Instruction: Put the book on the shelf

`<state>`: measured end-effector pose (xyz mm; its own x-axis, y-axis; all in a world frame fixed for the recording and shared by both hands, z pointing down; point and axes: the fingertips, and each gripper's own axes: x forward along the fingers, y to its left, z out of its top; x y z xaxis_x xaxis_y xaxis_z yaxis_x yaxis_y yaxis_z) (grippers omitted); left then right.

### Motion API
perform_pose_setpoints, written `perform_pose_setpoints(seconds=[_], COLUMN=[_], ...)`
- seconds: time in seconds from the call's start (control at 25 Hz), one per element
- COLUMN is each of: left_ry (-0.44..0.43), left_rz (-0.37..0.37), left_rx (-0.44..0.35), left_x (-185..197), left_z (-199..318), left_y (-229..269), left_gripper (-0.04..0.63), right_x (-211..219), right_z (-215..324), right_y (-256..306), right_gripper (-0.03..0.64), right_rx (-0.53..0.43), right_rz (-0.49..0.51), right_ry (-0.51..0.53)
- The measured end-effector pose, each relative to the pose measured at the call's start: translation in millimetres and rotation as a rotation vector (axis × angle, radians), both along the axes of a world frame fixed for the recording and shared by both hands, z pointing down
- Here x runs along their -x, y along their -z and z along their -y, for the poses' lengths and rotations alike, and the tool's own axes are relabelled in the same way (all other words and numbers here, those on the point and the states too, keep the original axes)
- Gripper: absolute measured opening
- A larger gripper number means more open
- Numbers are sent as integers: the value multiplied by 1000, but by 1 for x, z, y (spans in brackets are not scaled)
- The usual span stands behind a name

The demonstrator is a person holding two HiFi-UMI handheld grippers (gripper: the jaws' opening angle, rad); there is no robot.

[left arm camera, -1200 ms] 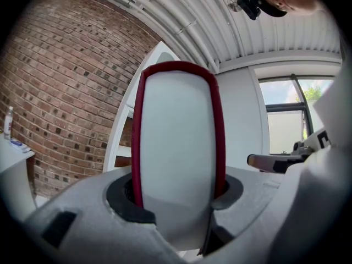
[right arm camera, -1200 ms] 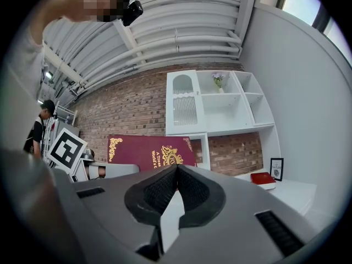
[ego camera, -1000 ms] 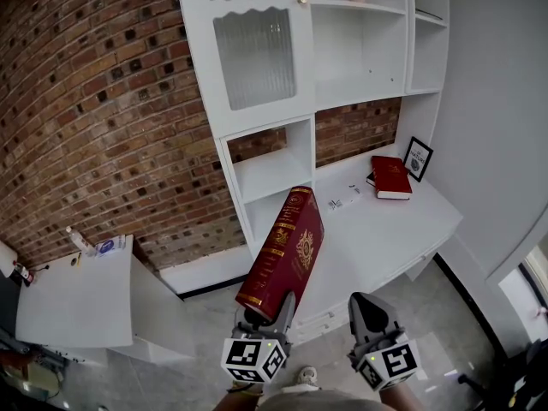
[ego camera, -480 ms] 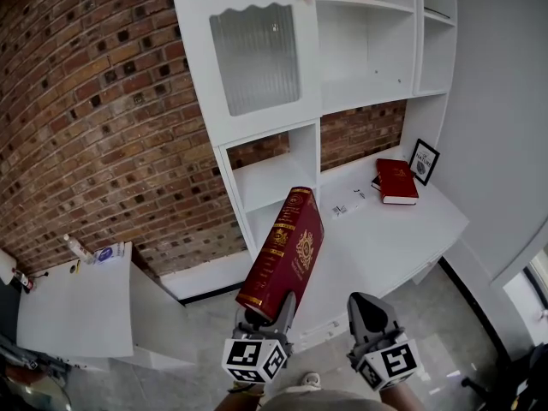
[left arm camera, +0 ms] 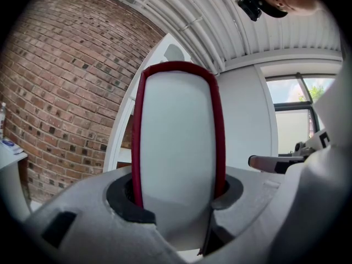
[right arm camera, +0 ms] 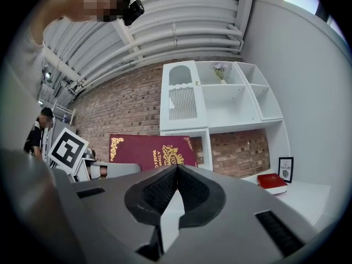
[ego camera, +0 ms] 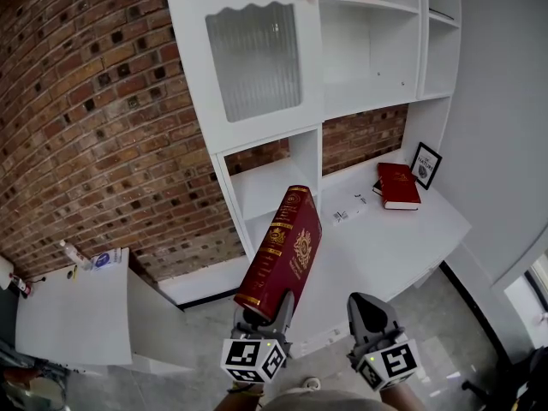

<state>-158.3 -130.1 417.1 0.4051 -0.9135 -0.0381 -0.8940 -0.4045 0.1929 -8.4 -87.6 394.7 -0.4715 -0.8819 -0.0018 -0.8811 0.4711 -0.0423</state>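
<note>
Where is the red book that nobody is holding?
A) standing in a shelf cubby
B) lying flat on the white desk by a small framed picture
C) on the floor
B: the red book lies flat on the white desk, next to the framed picture.

A bottle [ego camera: 72, 253] sits on the white side table [ego camera: 77, 324] beside the brick wall [ego camera: 103, 118].
</note>
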Motion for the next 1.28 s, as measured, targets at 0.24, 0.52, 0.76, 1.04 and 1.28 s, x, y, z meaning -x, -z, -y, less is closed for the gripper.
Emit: perform_pose_setpoints(seconds=[0.24, 0.52, 0.76, 1.04, 1.28], left_ry=[-1, 6, 25, 60, 102], left_rz=[1, 12, 15, 20, 21], left_rx=[-1, -3, 2, -8, -14], left_x=[5, 9, 14, 13, 3], left_z=[14, 24, 29, 39, 52], left_y=[0, -1, -1, 2, 7], left_gripper=[230, 230, 230, 230, 230], right_x=[5, 8, 13, 11, 2], right_z=[14, 23, 29, 41, 62], right_y=[2, 2, 0, 5, 12], right_gripper=[6, 6, 6, 6, 6], right_rx=[-44, -13, -9, -49, -36], right_rz=[-6, -17, -11, 6, 5], right_ry=[11, 12, 35, 82, 128])
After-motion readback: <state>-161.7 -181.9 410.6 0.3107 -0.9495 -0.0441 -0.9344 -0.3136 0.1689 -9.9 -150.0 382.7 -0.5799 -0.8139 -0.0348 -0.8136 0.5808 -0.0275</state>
